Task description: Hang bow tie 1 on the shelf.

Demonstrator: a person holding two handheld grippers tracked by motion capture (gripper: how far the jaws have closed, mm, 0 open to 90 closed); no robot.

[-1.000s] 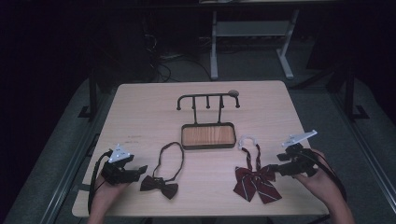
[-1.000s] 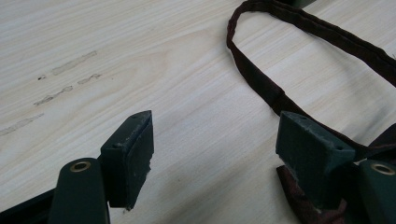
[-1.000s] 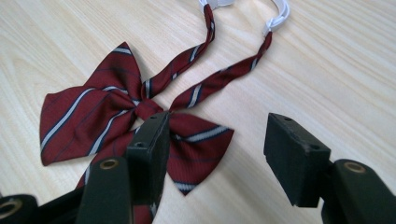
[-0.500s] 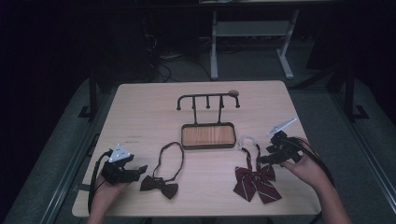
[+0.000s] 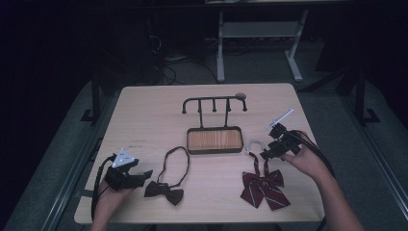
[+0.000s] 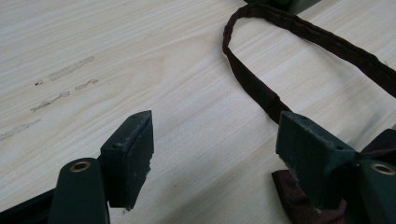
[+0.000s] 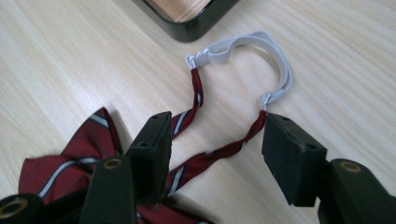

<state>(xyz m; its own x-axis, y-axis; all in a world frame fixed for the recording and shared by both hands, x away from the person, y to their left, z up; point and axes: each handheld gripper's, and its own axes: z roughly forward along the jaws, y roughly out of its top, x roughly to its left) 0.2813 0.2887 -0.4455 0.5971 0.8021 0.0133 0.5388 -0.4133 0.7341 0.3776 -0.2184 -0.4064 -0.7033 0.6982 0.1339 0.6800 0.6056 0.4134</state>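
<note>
A dark brown bow tie [image 5: 164, 190] with a loop strap [image 5: 176, 159] lies at the front left of the table. My left gripper [image 5: 144, 175] rests just left of it, open; its jaws [image 6: 217, 123] stand wide over bare wood, the brown strap [image 6: 252, 84] running past the right one. A red striped bow tie [image 5: 263, 188] lies at the front right, its white elastic strap [image 5: 254, 144] pointing away. My right gripper [image 5: 264, 154] hovers over that strap, open. Its jaws [image 7: 217, 126] have just been closing a little and straddle the red bands [image 7: 219, 154] without pressing them.
A black hook stand [image 5: 214, 102] rises from a wood-floored tray [image 5: 214, 140] at the table's middle, its corner [image 7: 196, 25] close to the white elastic [image 7: 275, 60]. Table edges lie close on the left, right and front. A metal frame stands on the floor behind.
My right gripper has moved left and away from the table's right edge, coming over the red tie's strap. The left gripper and both ties have stayed put.
</note>
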